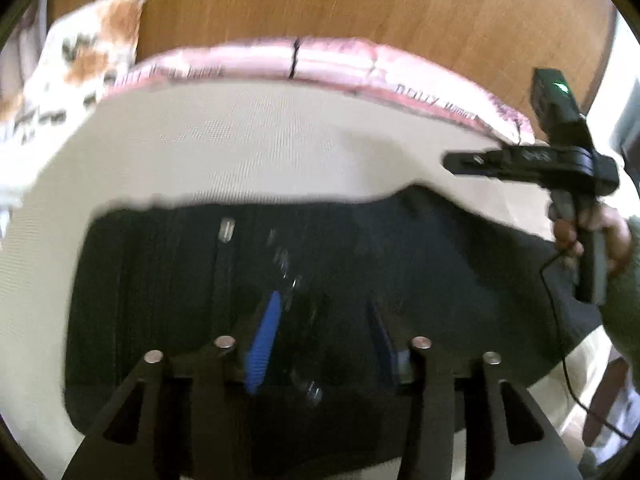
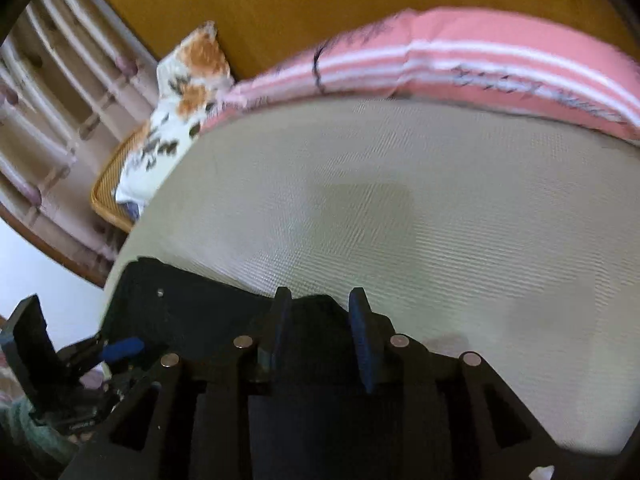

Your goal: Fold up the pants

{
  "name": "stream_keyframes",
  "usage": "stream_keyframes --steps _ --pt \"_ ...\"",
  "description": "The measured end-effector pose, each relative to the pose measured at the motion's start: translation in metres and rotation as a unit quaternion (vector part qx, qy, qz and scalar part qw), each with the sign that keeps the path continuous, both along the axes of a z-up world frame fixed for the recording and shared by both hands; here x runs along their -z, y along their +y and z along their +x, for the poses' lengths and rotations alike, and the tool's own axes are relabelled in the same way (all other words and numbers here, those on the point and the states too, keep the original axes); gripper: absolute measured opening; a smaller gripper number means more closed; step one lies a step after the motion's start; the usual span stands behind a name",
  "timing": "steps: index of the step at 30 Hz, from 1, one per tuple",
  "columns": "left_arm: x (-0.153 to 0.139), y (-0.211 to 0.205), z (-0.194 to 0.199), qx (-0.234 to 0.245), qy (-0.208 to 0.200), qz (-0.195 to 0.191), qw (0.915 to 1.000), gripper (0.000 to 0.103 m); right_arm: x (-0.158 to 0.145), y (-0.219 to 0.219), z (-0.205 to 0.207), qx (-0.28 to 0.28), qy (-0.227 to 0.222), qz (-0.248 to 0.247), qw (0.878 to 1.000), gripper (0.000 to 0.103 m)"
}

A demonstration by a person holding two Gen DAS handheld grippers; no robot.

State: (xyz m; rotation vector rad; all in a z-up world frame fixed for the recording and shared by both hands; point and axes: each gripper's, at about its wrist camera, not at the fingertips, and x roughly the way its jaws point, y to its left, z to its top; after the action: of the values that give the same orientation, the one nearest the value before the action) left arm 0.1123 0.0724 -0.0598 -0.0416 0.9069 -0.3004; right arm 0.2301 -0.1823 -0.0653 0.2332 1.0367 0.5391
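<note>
Blue pads mark the left gripper (image 1: pixel 320 340) at the bottom centre of its own view: the jaws stand apart, with the dark pants (image 1: pixel 280 280) spread below and between them, and I see no cloth pinched. In the right wrist view the right gripper (image 2: pixel 320 320) sits at the lower centre, jaws also apart, and a hump of the dark cloth rises in the gap between the pads; if the pads press on it I cannot tell, it looks loose.

The pants lie on the pale mat (image 1: pixel 240 140) of the bed, filling the lower half of the left view, with the far edge of the cloth running across the middle of the frame. Small metal rivets show on them, so the waist part may be here. A pink blanket (image 2: pixel 480 60) is along the top, a flowered pillow (image 2: pixel 188 92) at the upper left.

I judge that a fold is being prepared or just finished: both grippers are over the cloth with nothing firmly taken. The next move calls for closing each gripper on one edge of the pants, both on the same layer, and then carrying that edge over evenly so the cloth does not twist.
</note>
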Motion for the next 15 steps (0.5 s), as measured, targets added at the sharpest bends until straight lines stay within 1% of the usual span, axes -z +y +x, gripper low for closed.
stream_keyframes --steps 2,5,6,9,10,12,15 --pt "-0.009 -0.013 0.006 0.018 -0.014 0.001 0.9997 0.053 -0.012 -0.023 -0.016 0.019 -0.001 -0.006 1.000 0.032" --pt "-0.016 -0.048 0.021 0.067 -0.030 0.016 0.9972 0.054 -0.019 -0.059 -0.040 0.046 0.007 -0.032 0.998 0.032" --pt "-0.015 -0.061 0.027 0.086 -0.030 0.017 0.9957 0.054 -0.018 -0.068 -0.046 0.054 0.013 -0.042 0.998 0.032" --pt "-0.004 -0.097 0.046 0.119 -0.018 0.026 0.9924 0.054 -0.007 -0.097 -0.068 0.082 0.027 -0.080 0.993 0.032" --pt "-0.001 -0.105 0.051 0.125 -0.013 0.024 0.9918 0.054 -0.001 -0.108 -0.075 0.094 0.035 -0.091 0.991 0.032" --pt "0.009 -0.121 0.064 0.135 0.002 0.014 0.9907 0.054 0.008 -0.120 -0.083 0.108 0.043 -0.097 0.989 0.032" --pt "0.020 -0.137 0.078 0.140 0.013 0.015 0.9900 0.054 0.021 -0.130 -0.088 0.126 0.044 -0.118 0.984 0.032"
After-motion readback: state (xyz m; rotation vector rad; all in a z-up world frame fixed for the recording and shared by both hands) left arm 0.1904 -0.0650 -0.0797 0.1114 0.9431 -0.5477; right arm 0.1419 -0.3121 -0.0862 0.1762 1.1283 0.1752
